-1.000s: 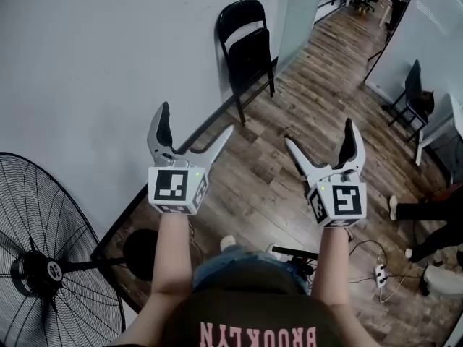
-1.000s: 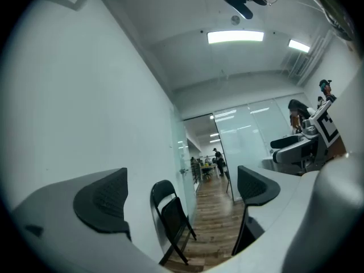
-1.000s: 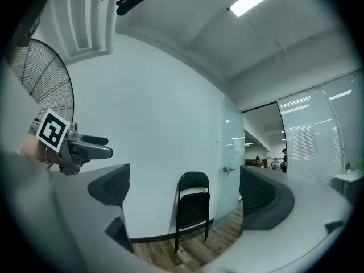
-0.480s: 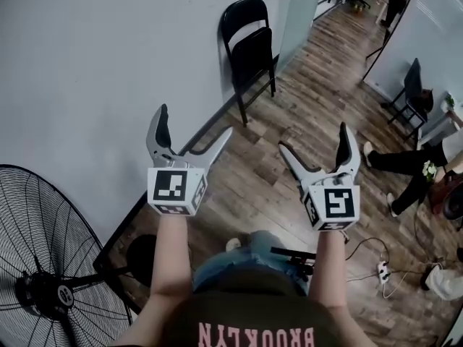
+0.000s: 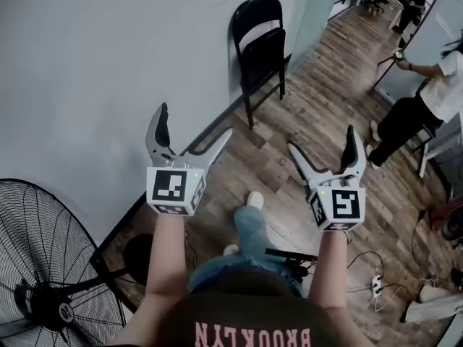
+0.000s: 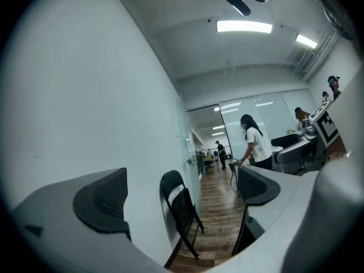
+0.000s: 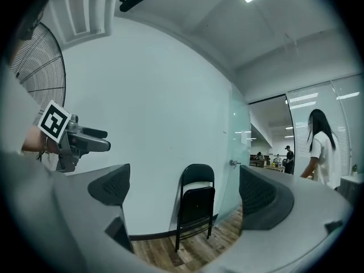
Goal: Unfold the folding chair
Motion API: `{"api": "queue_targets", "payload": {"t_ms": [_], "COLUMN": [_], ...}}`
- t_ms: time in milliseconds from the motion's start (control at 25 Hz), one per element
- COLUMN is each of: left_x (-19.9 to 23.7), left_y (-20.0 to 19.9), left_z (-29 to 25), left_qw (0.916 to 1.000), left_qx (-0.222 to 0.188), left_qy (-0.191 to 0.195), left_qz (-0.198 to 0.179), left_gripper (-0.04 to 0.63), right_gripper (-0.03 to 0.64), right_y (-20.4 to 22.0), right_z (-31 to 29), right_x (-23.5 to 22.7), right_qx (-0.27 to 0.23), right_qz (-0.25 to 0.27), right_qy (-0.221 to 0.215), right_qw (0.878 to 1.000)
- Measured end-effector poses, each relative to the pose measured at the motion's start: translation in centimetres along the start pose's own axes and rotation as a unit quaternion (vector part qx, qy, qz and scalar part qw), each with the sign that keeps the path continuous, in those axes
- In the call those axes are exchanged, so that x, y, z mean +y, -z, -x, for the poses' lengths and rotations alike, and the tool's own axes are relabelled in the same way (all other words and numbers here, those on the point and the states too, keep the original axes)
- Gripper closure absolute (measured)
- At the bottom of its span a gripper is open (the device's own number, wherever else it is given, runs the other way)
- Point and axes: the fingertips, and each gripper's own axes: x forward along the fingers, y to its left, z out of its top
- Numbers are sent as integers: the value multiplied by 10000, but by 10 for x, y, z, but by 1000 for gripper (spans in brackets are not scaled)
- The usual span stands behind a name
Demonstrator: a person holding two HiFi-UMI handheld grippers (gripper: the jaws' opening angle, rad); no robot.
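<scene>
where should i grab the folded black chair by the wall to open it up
Take the curved top bar of the folding chair from the room side: it stands folded against the wall, so only its front is free. The seat panel lies flat against the back; its lower edge probably suits a second grip.

fan (image 5: 58, 266) cropped, bystander (image 5: 405, 121) half cut off
</scene>
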Motion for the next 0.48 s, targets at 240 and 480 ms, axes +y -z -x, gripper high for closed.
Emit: {"api": "queue_targets", "payload": {"t_ms": [240,480], "left_x": [28,54], "left_y": [15,23], "left_z": [-71,-157], "left_qw": [9998,9989], "left_qx": [112,311], "left_qy": [-145,-318], "left_qz": [-66,-176], "left_gripper": [25,25], "right_gripper": [43,43], "right_y": [8,22], "right_z": [-90,-175], "right_x": [-18,-64], "right_qx": [-83,-43], "right_qz": [-21,-208], "right_qy": [-337,-473], "right_qw": [9994,9987]}}
